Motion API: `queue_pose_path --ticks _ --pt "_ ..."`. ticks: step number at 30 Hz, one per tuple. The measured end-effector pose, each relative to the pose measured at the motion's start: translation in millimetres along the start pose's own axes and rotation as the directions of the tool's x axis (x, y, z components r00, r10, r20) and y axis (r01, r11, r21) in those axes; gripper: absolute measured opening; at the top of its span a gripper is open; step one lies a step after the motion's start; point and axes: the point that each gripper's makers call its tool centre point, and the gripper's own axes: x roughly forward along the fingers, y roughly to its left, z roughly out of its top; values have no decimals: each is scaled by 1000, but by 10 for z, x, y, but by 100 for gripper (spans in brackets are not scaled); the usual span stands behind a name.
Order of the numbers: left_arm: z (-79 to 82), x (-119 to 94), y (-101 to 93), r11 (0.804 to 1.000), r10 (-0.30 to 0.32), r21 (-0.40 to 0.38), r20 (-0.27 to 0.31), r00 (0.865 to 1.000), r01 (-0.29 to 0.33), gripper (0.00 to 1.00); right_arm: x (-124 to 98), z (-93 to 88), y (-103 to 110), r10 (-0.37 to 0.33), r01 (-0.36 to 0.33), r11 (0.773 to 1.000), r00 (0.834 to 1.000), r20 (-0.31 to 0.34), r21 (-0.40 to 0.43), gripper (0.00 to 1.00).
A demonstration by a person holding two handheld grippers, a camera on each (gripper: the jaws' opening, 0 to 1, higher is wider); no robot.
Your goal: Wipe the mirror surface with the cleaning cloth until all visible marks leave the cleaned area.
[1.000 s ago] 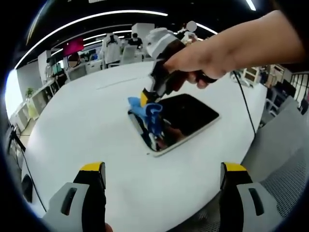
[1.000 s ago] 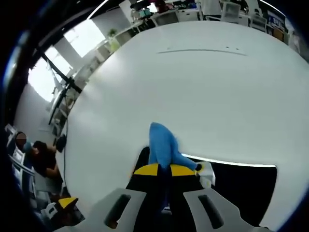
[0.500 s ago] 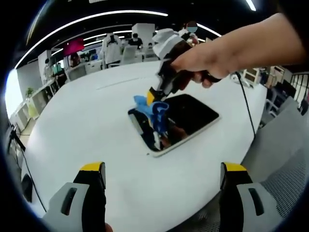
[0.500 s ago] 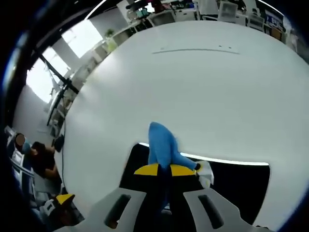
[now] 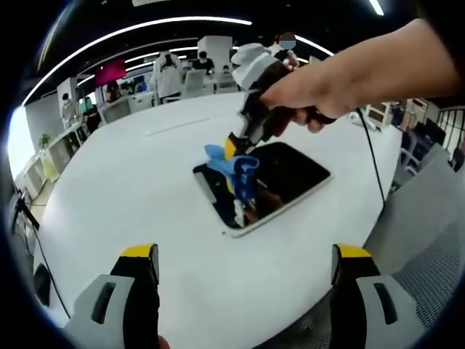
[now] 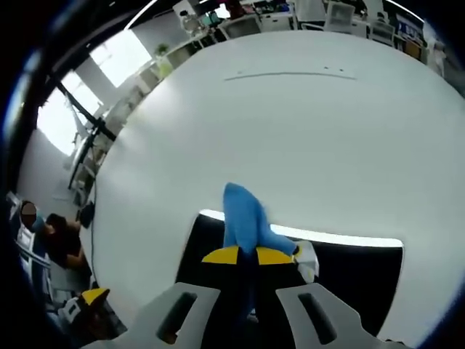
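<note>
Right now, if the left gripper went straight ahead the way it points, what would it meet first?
Most likely bare white table: the left gripper is open, empty, and held back from it. Further along lies the mirror, where the right gripper presses the blue cloth. Depth is uncertain.

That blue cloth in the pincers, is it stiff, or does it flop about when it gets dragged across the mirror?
Probably floppy: the blue cloth bunches into soft folds where the right gripper pinches it, and a loose end droops onto the mirror. It looks light, so it likely trails and folds over rather than holding shape.
</note>
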Motion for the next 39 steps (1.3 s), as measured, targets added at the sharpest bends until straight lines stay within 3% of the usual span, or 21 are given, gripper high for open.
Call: queue_pose_path --ticks 8,39 --pt "76 -31 34 1000 20 14 37 999 -21 98 -29 -139 40 3 -3 1000 1000 -2 10 1" --pt "16 -31 16 1000 17 -7 10 1000 -17 99 -227 -683 249 47 -46 997 999 -2 53 1"
